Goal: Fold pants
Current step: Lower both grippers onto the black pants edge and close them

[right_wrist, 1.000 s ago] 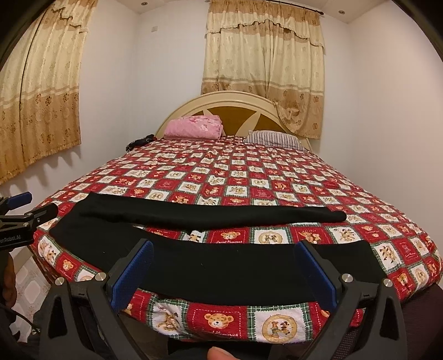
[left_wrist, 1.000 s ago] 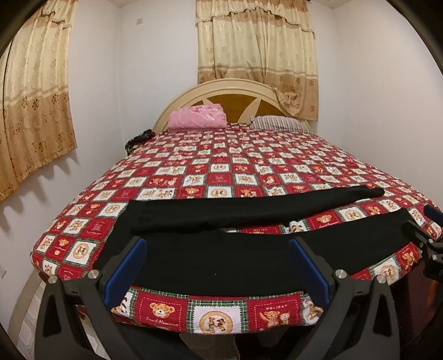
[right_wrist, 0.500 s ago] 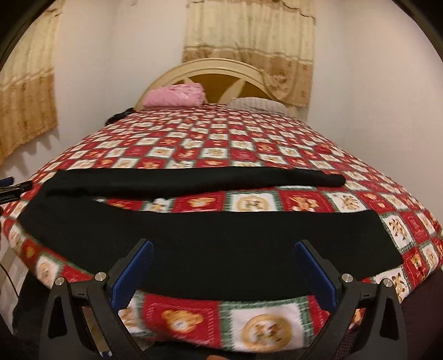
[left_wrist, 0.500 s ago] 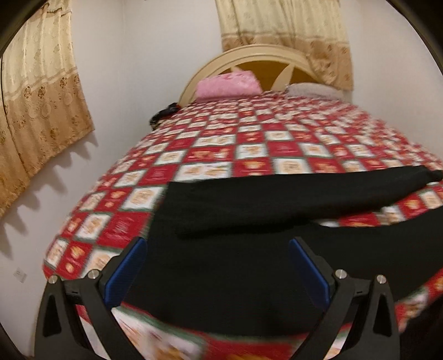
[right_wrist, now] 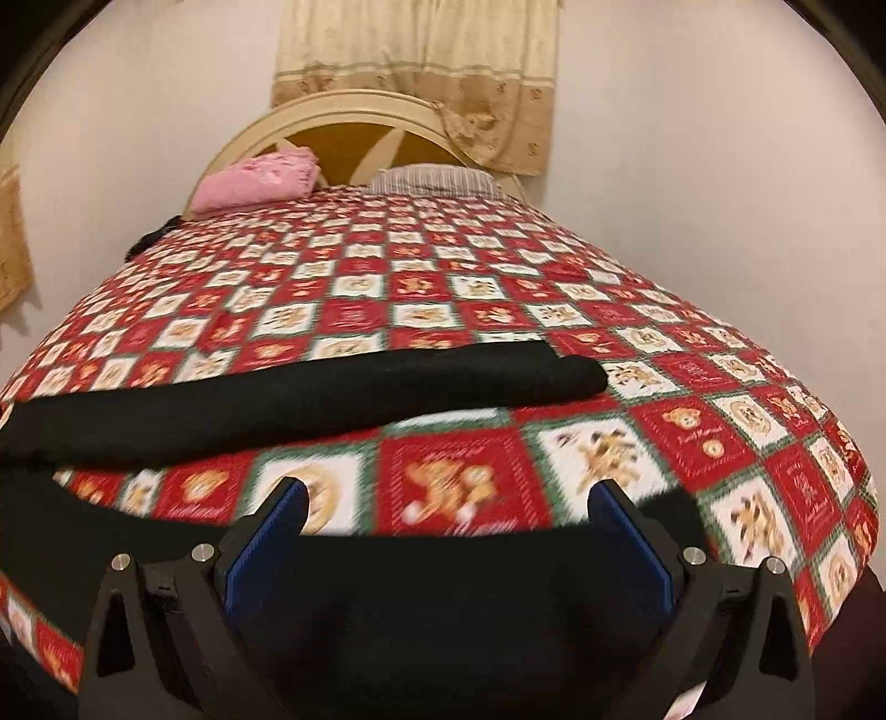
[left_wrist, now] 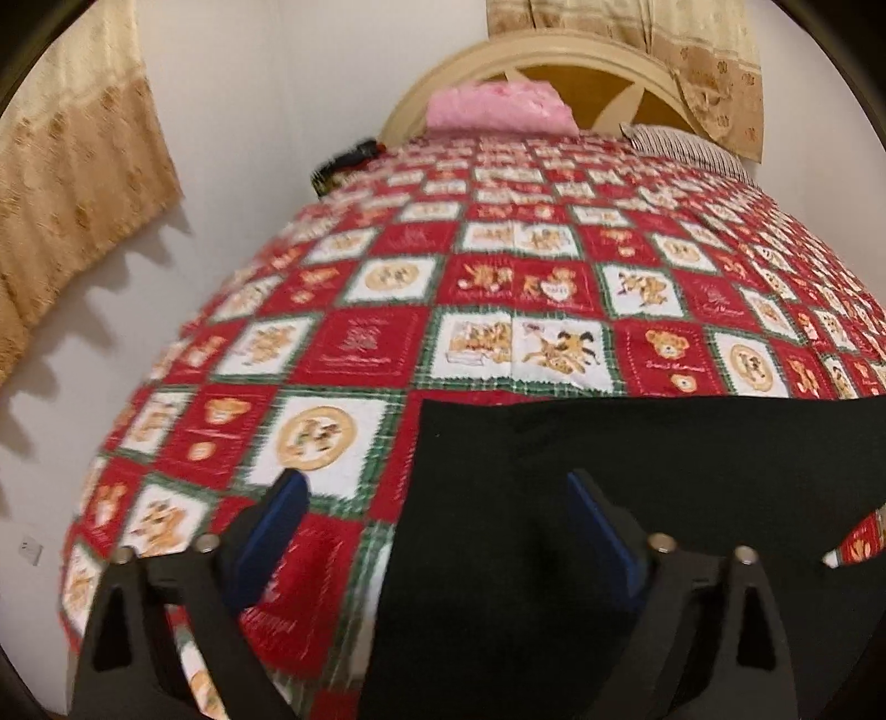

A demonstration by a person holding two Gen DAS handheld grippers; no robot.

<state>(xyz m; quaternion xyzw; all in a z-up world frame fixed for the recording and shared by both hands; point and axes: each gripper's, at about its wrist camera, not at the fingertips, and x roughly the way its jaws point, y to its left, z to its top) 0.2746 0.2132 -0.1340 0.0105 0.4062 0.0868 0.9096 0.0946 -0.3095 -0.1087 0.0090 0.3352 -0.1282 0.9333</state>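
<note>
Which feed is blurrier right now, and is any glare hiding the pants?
Left wrist view: mild smear on the bedspread; pants a flat black mass, edge still readable. Right wrist view: stronger smear on the near squares. No glare in either; fisheye bows the bed.

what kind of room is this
Most likely a home bedroom: a bed with a teddy-bear patchwork quilt, an arched headboard with a striped pillow, and beige curtains. Black pants lie spread across the quilt.

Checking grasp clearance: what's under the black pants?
The black pants lie flat on the teddy-bear patchwork bedspread, which shows between the two legs. Whatever lies beneath the fabric is covered.
</note>
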